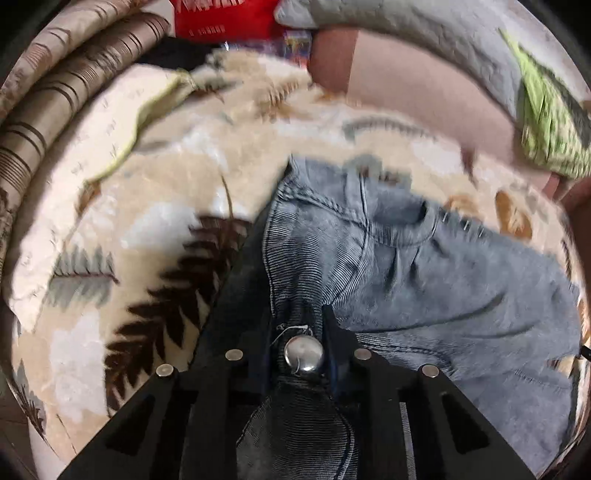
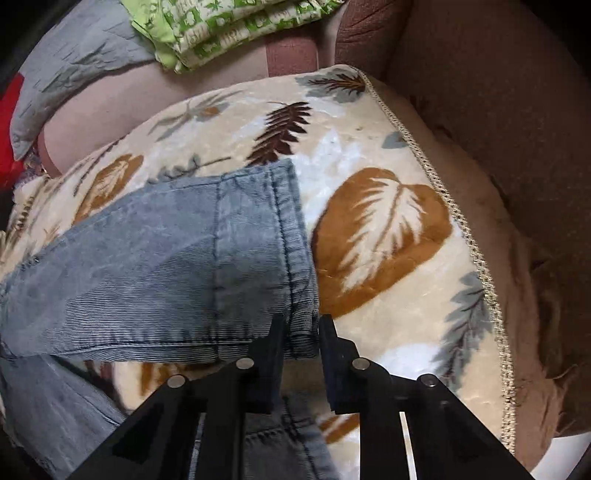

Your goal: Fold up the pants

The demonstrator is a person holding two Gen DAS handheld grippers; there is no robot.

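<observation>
Light blue denim pants (image 1: 424,266) lie across a cream blanket with a leaf pattern (image 1: 147,221). My left gripper (image 1: 299,317) is shut on the waistband, with the metal waist button (image 1: 303,353) sitting between its fingers. In the right wrist view the pant leg (image 2: 166,258) runs to the left and its hemmed cuff (image 2: 295,258) points toward me. My right gripper (image 2: 301,325) is shut on the near corner of that cuff, a little above the blanket (image 2: 388,229).
A striped brown cushion (image 1: 55,103) lies at the left. A red package (image 1: 221,22) and a grey cloth (image 1: 424,26) sit at the back. Green patterned fabric (image 2: 229,29) lies behind the blanket. A brown sofa arm (image 2: 498,110) rises on the right.
</observation>
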